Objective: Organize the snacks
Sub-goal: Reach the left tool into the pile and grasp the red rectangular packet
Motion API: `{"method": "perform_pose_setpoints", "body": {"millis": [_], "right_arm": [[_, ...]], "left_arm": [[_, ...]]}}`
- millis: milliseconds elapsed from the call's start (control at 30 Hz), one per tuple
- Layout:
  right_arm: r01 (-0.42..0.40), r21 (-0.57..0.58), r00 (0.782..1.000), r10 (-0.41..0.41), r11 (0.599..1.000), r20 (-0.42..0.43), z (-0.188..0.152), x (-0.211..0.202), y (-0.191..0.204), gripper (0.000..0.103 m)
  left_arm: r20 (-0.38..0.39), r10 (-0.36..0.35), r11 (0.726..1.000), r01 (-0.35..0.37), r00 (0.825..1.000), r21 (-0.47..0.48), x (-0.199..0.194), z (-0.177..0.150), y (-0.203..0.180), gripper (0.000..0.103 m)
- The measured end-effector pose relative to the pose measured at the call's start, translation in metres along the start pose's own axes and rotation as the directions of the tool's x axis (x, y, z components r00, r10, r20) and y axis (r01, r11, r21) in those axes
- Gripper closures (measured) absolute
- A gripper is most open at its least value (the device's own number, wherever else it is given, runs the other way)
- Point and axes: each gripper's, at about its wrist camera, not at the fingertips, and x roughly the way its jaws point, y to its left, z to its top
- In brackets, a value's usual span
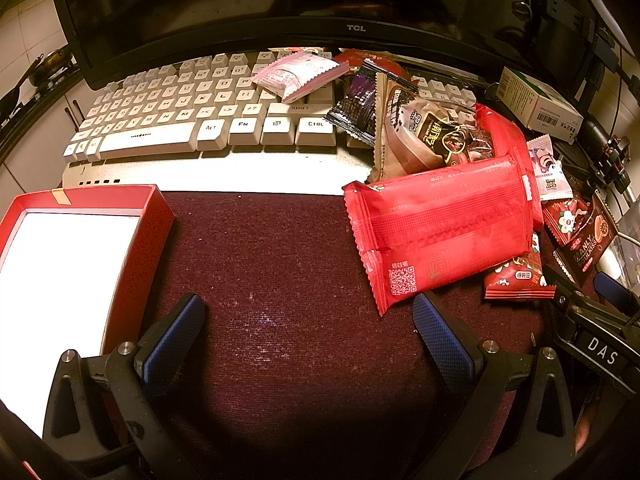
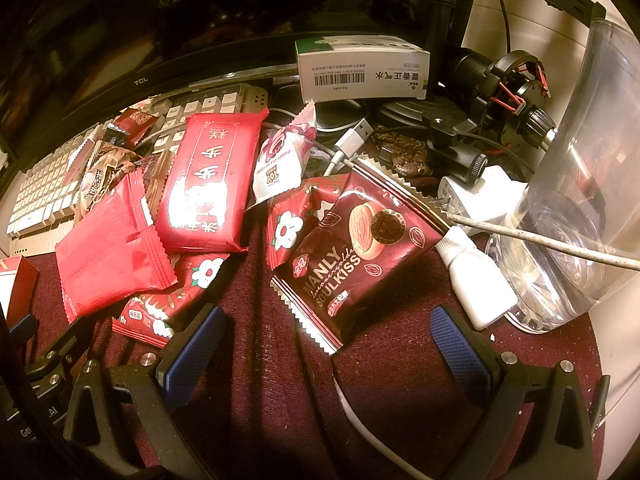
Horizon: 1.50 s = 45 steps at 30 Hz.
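Both grippers, left gripper (image 1: pixel 308 320) and right gripper (image 2: pixel 326 328), are hovering wide open and empty near the Manly Soulkiss packet (image 2: pixel 356 248), beside the red box (image 1: pixel 132 240).

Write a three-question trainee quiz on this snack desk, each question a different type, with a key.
1. True or false: the red box already holds snack packets.
2. Multiple choice: the pink packet rests on A) the keyboard B) the maroon cloth C) the red box.
3. Fill in: the dark red packet nearest the right gripper reads "MANLY ____".

Key
1. False: its white inside shows nothing in it.
2. A.
3. SOULKISS. Both the right gripper and the left gripper are open and hold nothing.
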Motion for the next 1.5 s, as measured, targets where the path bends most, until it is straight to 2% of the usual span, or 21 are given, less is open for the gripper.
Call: {"method": "perform_pose_setpoints", "body": {"millis": [200, 267, 433, 567, 633, 733, 800, 833, 900, 1033, 1133, 1167, 1200, 1233, 1267, 1333, 1367, 1400, 1467, 1500], "right_arm": [[-0.03, -0.041, 1.0, 0.03, 0.999, -0.009, -0.007, -0.006, 0.003, 0.0], [-0.06, -0.082, 0.998, 0.058, 0.995, -0.023, -0.014, -0.012, 0.001, 0.0], [-0.122, -0.154, 0.991, 0.11, 0.981, -0.08, -0.037, -0.032, -0.009, 0.0], [-0.242, -0.105, 0.968, 0.232, 0.965, -0.095, -0.051, -0.05, -0.027, 0.0], [-0.35, -0.044, 0.932, 0.344, 0.936, -0.111, -0.05, -0.057, -0.034, 0.0], [-0.511, 0.102, 0.845, 0.52, 0.854, -0.123, -0.039, -0.057, -0.041, 0.0], [-0.587, 0.187, 0.78, 0.612, 0.788, -0.131, -0.03, -0.046, -0.037, 0.0], [-0.599, 0.216, 0.762, 0.632, 0.771, -0.143, -0.023, -0.039, -0.032, 0.0], [-0.613, 0.278, 0.739, 0.661, 0.74, -0.131, -0.011, -0.021, -0.024, 0.0], [-0.618, 0.268, 0.738, 0.663, 0.739, -0.126, 0.01, -0.009, -0.006, 0.0], [-0.641, 0.283, 0.717, 0.688, 0.713, -0.108, 0.019, -0.003, -0.003, 0.001], [-0.651, 0.274, 0.712, 0.695, 0.708, -0.103, 0.022, -0.002, -0.001, 0.007], [-0.661, 0.272, 0.702, 0.704, 0.7, -0.106, 0.026, 0.002, 0.0, 0.024], [-0.67, 0.277, 0.685, 0.717, 0.689, -0.13, 0.027, 0.009, 0.001, 0.029], [-0.671, 0.265, 0.69, 0.714, 0.693, -0.12, 0.03, 0.011, 0.004, 0.034], [-0.69, 0.237, 0.675, 0.726, 0.684, -0.131, 0.033, 0.016, 0.01, 0.037], [-0.695, 0.224, 0.672, 0.728, 0.683, -0.135, 0.034, 0.017, 0.011, 0.045], [-0.694, 0.217, 0.675, 0.725, 0.687, -0.138, 0.034, 0.017, 0.011, 0.058], [-0.69, 0.188, 0.687, 0.714, 0.699, -0.135, 0.03, 0.02, 0.005, 0.078], [-0.695, 0.18, 0.684, 0.717, 0.696, -0.131, 0.029, 0.022, 0.002, 0.083]], "left_arm": [[-0.029, -0.022, 1.0, 0.023, 0.999, 0.01, -0.014, -0.008, -0.007, 0.0], [0.01, -0.01, 0.999, 0.009, 1.0, 0.039, -0.031, -0.015, -0.013, 0.0], [0.128, 0.082, 0.988, -0.098, 0.988, 0.123, -0.072, -0.019, -0.021, 0.0], [0.194, 0.129, 0.969, -0.165, 0.972, 0.183, -0.098, -0.005, -0.012, 0.0], [0.199, 0.15, 0.959, -0.191, 0.969, 0.209, -0.106, 0.004, -0.005, 0.0], [0.182, 0.118, 0.959, -0.159, 0.976, 0.234, -0.12, 0.013, 0.018, 0.0], [0.184, 0.134, 0.949, -0.179, 0.974, 0.259, -0.128, 0.015, 0.027, 0.0], [0.189, 0.146, 0.944, -0.193, 0.971, 0.266, -0.131, 0.016, 0.033, 0.0], [0.192, 0.162, 0.941, -0.21, 0.968, 0.266, -0.136, 0.016, 0.045, 0.0], [0.196, 0.18, 0.94, -0.228, 0.964, 0.254, -0.14, 0.015, 0.06, 0.0], [0.2, 0.171, 0.938, -0.221, 0.965, 0.267, -0.141, 0.015, 0.059, 0.0], [0.2, 0.164, 0.936, -0.216, 0.966, 0.276, -0.141, 0.015, 0.056, 0.0], [0.202, 0.158, 0.934, -0.213, 0.966, 0.287, -0.14, 0.016, 0.051, 0.0], [0.205, 0.156, 0.931, -0.213, 0.966, 0.297, -0.14, 0.016, 0.048, 0.0], [0.207, 0.153, 0.924, -0.214, 0.966, 0.316, -0.138, 0.017, 0.041, 0.0], [0.214, 0.153, 0.91, -0.222, 0.965, 0.351, -0.134, 0.018, 0.028, 0.0], [0.218, 0.153, 0.9, -0.227, 0.964, 0.373, -0.131, 0.018, 0.02, 0.0], [0.223, 0.152, 0.89, -0.232, 0.963, 0.394, -0.126, 0.019, 0.013, 0.0], [0.228, 0.16, 0.871, -0.246, 0.96, 0.426, -0.118, 0.023, 0.001, 0.0], [0.235, 0.166, 0.855, -0.258, 0.958, 0.449, -0.111, 0.025, -0.006, 0.0]]}}
